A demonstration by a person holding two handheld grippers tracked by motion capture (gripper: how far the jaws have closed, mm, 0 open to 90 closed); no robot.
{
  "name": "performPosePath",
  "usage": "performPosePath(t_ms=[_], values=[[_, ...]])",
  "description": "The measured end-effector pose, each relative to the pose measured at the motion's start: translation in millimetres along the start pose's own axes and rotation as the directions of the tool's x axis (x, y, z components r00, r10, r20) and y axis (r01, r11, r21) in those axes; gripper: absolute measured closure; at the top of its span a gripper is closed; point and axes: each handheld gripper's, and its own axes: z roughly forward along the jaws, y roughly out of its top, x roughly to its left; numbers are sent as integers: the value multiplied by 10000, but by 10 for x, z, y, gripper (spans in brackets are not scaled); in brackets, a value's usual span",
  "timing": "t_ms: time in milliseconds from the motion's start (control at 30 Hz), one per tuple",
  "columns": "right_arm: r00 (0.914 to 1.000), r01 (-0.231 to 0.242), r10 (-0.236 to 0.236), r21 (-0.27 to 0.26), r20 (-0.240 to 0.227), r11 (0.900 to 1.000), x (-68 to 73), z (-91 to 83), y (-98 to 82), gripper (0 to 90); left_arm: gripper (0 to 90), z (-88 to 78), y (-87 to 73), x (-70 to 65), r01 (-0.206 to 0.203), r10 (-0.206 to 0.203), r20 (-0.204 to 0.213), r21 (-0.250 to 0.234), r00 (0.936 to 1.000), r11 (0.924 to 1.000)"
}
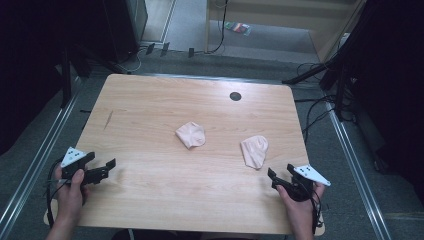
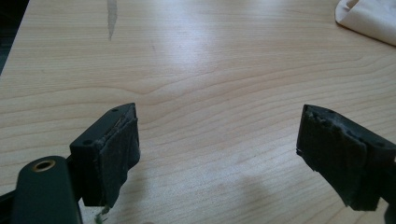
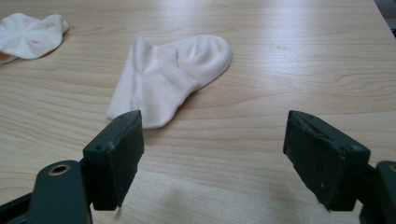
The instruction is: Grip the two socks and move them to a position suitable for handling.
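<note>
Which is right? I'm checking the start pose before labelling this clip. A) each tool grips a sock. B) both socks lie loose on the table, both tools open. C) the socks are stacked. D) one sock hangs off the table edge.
B: the two socks lie apart on the table, while the left tool and right tool stand open and hold nothing.

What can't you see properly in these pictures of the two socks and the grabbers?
- Left sock: in the left gripper view the frame's top right corner cuts it off.
- Right sock: the right gripper's own jaw covers its near corner in the right gripper view.
- Dark round spot on the table: too small in the high view to tell a hole from a cap.
</note>
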Motion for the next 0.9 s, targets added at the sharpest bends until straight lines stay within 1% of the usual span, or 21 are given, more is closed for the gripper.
performPosePath(t_ms=[67, 167, 200, 267, 400, 467, 533, 567, 600, 633, 667, 700, 733, 767, 833, 867, 900], values=[[10000, 15, -15, -74, 94, 10000, -1, -1, 1, 205, 133, 2, 0, -1, 26, -26, -6, -24, 10000, 10000], [10000, -8, 9, -115, 98, 9999, -2, 3, 7, 206, 133, 4, 0, -3, 29, -29, -24, -30, 10000, 10000], [9999, -114, 116, -137, 128, 9998, 12, 1, 21, 210, 133, 2, 0, -3, 2, -2, -32, 2, 10000, 10000], [9998, -108, 111, -154, 143, 9998, 19, 5, 30, 212, 133, 3, 0, -3, 6, -6, -34, -5, 10000, 10000], [9995, -82, 91, -304, 298, 9995, 79, 21, 128, 242, 133, -2, -2, 1, 46, -46, -33, -32, 10000, 10000], [9993, -150, 160, -273, 346, 9995, 93, 30, 157, 242, 133, -3, -3, 0, 57, -57, -32, -65, 10000, 10000], [9989, -92, 101, -185, 449, 9998, 132, 78, 255, 268, 133, -4, -4, 1, 78, -78, -18, -83, 10000, 9999], [9989, -92, 101, -185, 449, 9998, 132, 78, 255, 268, 133, -4, -4, 1, 78, -78, -18, -83, 10000, 9999], [9994, -168, 168, -8, 310, 9999, 160, 120, 325, 295, 133, -5, -4, -1, 63, -63, -34, -91, 10000, 9999], [9997, -113, 109, 133, 229, 9998, 174, 146, 364, 303, 133, -5, -4, -1, 63, -63, -34, -91, 10000, 9999], [9997, -83, 77, 264, 245, 9996, 193, 171, 408, 306, 133, -4, -4, -2, 53, -53, -35, -80, 10000, 10000], [9997, -83, 77, 264, 245, 9996, 193, 171, 408, 306, 133, -4, -4, -2, 53, -53, -35, -80, 10000, 10000], [9996, -120, 111, 379, 246, 9992, 223, 224, 506, 317, 133, -4, -3, 0, 53, -54, -36, -67, 10000, 10000], [9997, -147, 138, 431, 214, 9990, 238, 256, 557, 319, 133, -3, -3, 0, 61, -62, -42, -66, 10000, 10000], [9993, -123, 102, 576, 366, 9983, 274, 323, 649, 326, 133, -2, -3, -3, 47, -48, -34, -63, 10000, 10000], [9993, -123, 102, 576, 366, 9983, 274, 323, 649, 326, 133, -2, -3, -3, 47, -48, -34, -63, 10000, 10000], [9992, 36, -66, 774, 396, 9970, 309, 404, 716, 331, 133, -3, -3, -1, 58, -58, -42, -65, 10000, 10000]])
